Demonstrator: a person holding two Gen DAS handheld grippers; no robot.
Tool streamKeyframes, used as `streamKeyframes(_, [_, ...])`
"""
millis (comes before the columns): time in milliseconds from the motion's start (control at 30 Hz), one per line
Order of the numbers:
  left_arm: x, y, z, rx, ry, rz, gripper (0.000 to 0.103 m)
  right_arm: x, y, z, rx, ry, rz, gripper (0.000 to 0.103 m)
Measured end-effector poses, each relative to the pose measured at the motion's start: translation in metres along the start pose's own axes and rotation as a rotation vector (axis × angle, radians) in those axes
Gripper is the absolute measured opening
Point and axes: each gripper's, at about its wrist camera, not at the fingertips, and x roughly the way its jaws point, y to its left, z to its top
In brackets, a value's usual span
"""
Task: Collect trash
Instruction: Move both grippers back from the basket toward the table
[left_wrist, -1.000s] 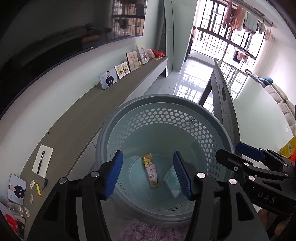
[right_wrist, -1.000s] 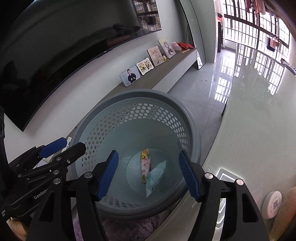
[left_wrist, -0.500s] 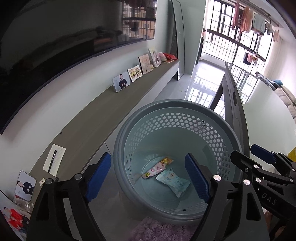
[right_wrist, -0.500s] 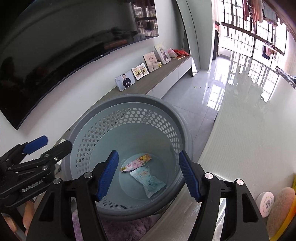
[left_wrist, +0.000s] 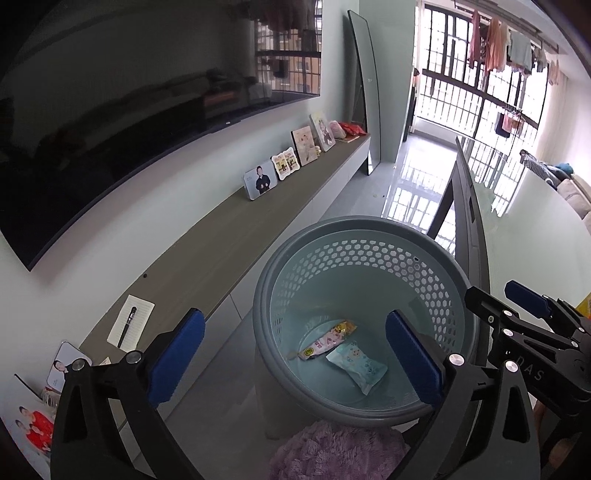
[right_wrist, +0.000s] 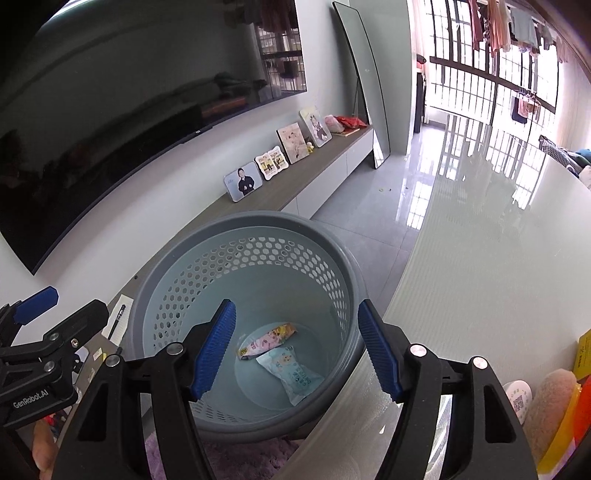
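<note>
Grey perforated basket (left_wrist: 369, 236) holds 2 wrappers touching on its floor: pink (left_wrist: 327, 339), pale blue (left_wrist: 356, 367). Above the basket, left gripper (left_wrist: 295, 356) and right gripper (right_wrist: 297, 349) are both spread, empty.

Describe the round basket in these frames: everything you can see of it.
The round grey-blue plastic basket stands upright and open-topped beside the glass table, on a fluffy purple cushion. It has a thick smooth rim, walls perforated with hexagonal holes in the upper part, and a solid base. Inside on the bottom lie a pink-and-yellow snack wrapper and a pale blue packet, close together. Neither pair of tongs touches it.
</note>
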Motion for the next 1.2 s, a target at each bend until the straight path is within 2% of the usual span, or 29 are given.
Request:
streamKeyframes(267, [-0.022, -0.003, -0.007, 0.004, -0.031, 0.001, 0.097, -0.047, -0.002, -0.012, 0.011, -0.081, 0.014, 0.072])
streamKeyframes(533, [-0.041, -0.027, -0.014, 0.033, -0.055, -0.05, 0.097, -0.101, -0.027, -0.035, 0.071, -0.154, -0.024, 0.074])
streamKeyframes(867, [-0.065, -0.101, -0.026, 0.15, -0.084, -0.178, 0.097, -0.166, -0.092, -0.091, 0.193, -0.183, -0.196, 0.075])
streamKeyframes(1200, [-0.071, -0.153, -0.053, 0.222, -0.069, -0.261, 0.097, -0.197, -0.16, -0.156, 0.347, -0.125, -0.361, 0.076])
